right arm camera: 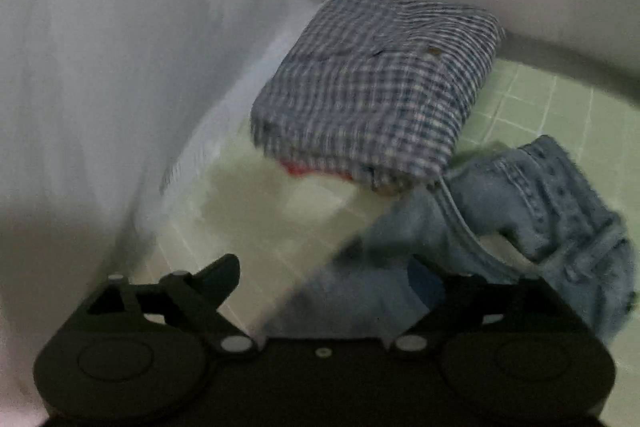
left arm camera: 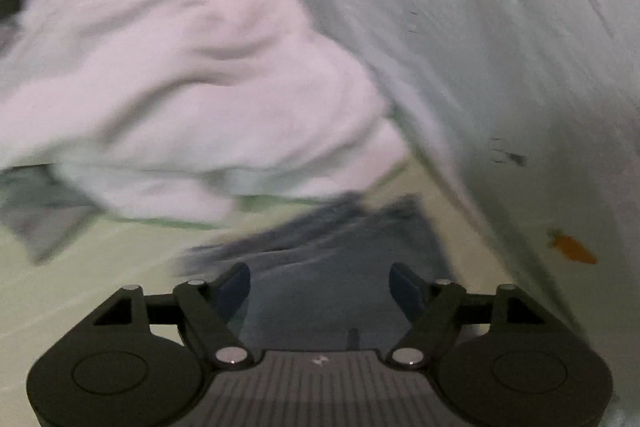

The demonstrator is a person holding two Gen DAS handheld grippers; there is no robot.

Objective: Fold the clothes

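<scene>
Landmark: pale green checked sheet [right arm camera: 532,99]. Left gripper [left arm camera: 320,287]: fingers spread wide, nothing between them, poised over a dark grey-blue garment [left arm camera: 328,247] lying on the sheet. White crumpled garment [left arm camera: 180,87]: heaped on the sheet beyond the dark one, blurred. Pale carrot-print fabric [left arm camera: 500,47]: rising along the sheet's edge. Right gripper [right arm camera: 324,279]: fingers spread apart, light blue jeans [right arm camera: 540,207] lying on the sheet between and beyond them. Folded blue plaid shirt [right arm camera: 376,83]: on the sheet behind the jeans, a red layer [right arm camera: 296,167] beneath
</scene>
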